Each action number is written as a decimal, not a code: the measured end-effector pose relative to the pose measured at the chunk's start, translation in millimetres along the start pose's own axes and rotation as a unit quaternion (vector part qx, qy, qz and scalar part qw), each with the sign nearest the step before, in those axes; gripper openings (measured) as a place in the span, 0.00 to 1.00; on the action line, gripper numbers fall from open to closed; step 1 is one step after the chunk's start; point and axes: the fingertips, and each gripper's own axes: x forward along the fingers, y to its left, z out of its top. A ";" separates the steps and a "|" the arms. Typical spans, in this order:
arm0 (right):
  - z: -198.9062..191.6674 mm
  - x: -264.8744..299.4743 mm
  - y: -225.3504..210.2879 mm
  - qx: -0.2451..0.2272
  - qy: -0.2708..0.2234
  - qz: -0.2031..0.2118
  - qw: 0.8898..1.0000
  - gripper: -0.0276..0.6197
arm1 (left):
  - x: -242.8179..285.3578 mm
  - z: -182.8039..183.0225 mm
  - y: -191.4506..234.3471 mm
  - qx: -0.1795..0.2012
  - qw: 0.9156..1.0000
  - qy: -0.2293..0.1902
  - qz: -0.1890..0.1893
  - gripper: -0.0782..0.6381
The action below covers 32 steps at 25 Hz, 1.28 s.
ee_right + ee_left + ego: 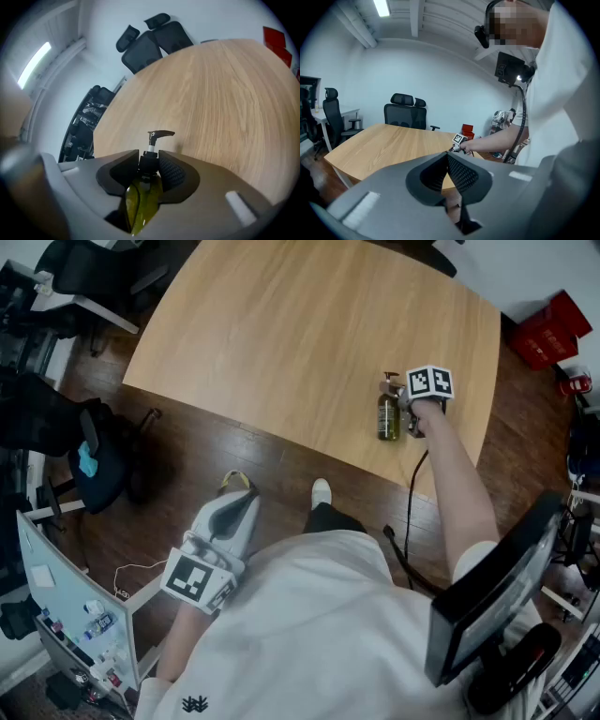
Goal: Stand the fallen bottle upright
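Observation:
A pump bottle (387,416) of olive-green liquid with a black pump head (159,135) sits near the right front edge of the wooden table (300,343). It looks elongated from above, pump pointing away from me; whether it lies flat or leans I cannot tell. My right gripper (405,413) is shut on the bottle (140,201), its pads pressing the black collar under the pump. The right gripper (149,161) angles down at the table. My left gripper (230,512) hangs low over the floor beside my body. The left gripper (446,157) is shut with nothing in it.
Black office chairs (405,112) stand behind the table. A red box (548,329) sits on the floor at the far right. A dark monitor (487,587) is at my right side and a black bag (103,460) at the left. A cable (410,512) trails off the table's front edge.

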 end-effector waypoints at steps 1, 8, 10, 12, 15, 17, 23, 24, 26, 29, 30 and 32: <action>8.9 -9.6 6.4 -0.024 -0.027 -0.001 0.999 0.24 | 1.5 2.7 -0.2 -0.001 1.000 -0.004 0.001 0.11; 40.3 -64.2 49.6 -0.180 -0.174 -0.023 0.968 0.24 | 9.2 8.3 -5.2 -0.003 1.000 -0.006 -0.007 0.11; 38.2 -75.0 61.4 -0.223 -0.206 -0.033 0.952 0.24 | 11.4 10.4 -7.6 0.002 1.000 -0.006 -0.013 0.11; 29.8 -83.3 73.0 -0.260 -0.232 -0.044 0.936 0.24 | 11.3 12.0 -9.6 0.007 1.000 -0.005 -0.019 0.11; 6.4 -91.4 83.7 -0.295 -0.260 -0.063 0.917 0.24 | 8.7 11.6 -13.9 0.019 0.999 -0.001 -0.029 0.11; -8.4 -96.8 86.3 -0.309 -0.276 -0.078 0.907 0.24 | 7.9 11.3 -15.9 0.025 0.999 0.000 -0.036 0.11; -25.5 -97.4 89.5 -0.332 -0.288 -0.111 0.891 0.24 | 0.6 9.7 -20.8 0.039 0.998 0.001 -0.057 0.11; -26.6 -96.3 87.8 -0.333 -0.284 -0.118 0.891 0.24 | -2.0 9.0 -22.0 0.042 0.997 -0.001 -0.060 0.11; -28.9 -93.7 82.6 -0.327 -0.272 -0.130 0.896 0.27 | -8.1 7.7 -24.1 0.046 0.997 -0.006 -0.066 0.11; -33.5 -97.6 73.6 -0.301 -0.265 -0.154 0.903 0.38 | -22.0 4.5 -25.7 0.054 0.996 -0.016 -0.074 0.11; -36.4 -102.0 72.2 -0.289 -0.268 -0.164 0.904 0.39 | -28.5 3.2 -25.2 0.057 0.995 -0.021 -0.077 0.11; -47.0 -111.6 76.8 -0.268 -0.278 -0.177 0.905 0.39 | -44.3 -1.6 -21.6 0.062 0.994 -0.031 -0.083 0.11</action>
